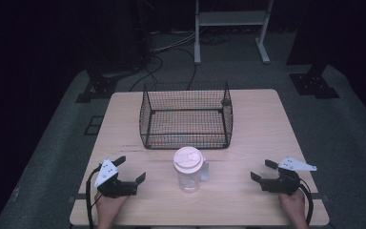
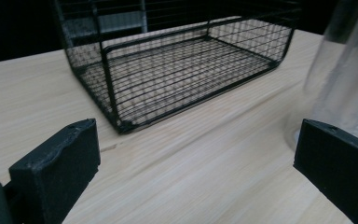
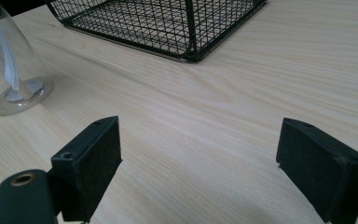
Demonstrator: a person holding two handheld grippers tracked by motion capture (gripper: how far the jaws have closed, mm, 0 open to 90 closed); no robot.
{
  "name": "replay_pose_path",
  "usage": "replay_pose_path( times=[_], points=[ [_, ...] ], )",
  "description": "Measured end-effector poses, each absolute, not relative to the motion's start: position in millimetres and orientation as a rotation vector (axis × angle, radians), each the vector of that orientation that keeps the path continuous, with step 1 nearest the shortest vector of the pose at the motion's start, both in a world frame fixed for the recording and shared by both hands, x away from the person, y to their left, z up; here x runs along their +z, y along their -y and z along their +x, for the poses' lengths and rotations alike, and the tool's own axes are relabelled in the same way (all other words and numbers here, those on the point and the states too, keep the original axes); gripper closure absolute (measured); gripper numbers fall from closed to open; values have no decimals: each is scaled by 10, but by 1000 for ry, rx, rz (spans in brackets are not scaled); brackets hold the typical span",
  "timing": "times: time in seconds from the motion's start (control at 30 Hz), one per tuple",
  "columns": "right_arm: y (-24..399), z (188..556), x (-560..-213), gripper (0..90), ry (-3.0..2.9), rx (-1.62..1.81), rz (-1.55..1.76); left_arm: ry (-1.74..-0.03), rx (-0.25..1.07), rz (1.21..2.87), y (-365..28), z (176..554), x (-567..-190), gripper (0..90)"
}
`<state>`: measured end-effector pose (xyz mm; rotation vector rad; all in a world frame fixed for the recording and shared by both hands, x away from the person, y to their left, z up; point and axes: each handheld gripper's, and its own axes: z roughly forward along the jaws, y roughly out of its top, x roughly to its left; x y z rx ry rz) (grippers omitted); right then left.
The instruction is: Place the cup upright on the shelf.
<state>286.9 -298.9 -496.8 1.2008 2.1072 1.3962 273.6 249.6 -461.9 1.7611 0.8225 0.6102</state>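
The left gripper [image 1: 132,169] and right gripper [image 1: 261,170] sit at the near edge of the table [image 1: 262,124], each held in a hand, 1 at either side of the cup [image 1: 188,170]. Both have their 2 jaws spread wide, with bare wood between them and nothing gripped. The clear cup stands upright between them, near the front middle of the table, capped by a pale lid [image 1: 188,158], and apart from both grippers. In the right gripper view its base [image 3: 22,97] rests flat on the wood. Behind the cup, near but not touching, stands the black wire basket [image 1: 146,119], open at the top.
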Motion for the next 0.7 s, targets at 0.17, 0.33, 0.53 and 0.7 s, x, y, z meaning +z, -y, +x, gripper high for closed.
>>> replay_pose_path(
  times=[0.17,0.33,0.53,0.7],
  points=[
    [2986,2873,-4971,129,-2110,1392,1204,-780,602,1764,-2423,2726,-4577,0],
    [2980,2874,-4973,129,-2112,1388,1202,-743,581,1777,-2379,2707,-4505,0],
    [2982,2870,-4968,129,-2115,1392,1199,-720,519,1788,-2393,2684,-4406,0],
    [2984,2872,-4969,129,-2113,1393,1200,-666,488,1842,-2320,2647,-4297,0]
  ],
)
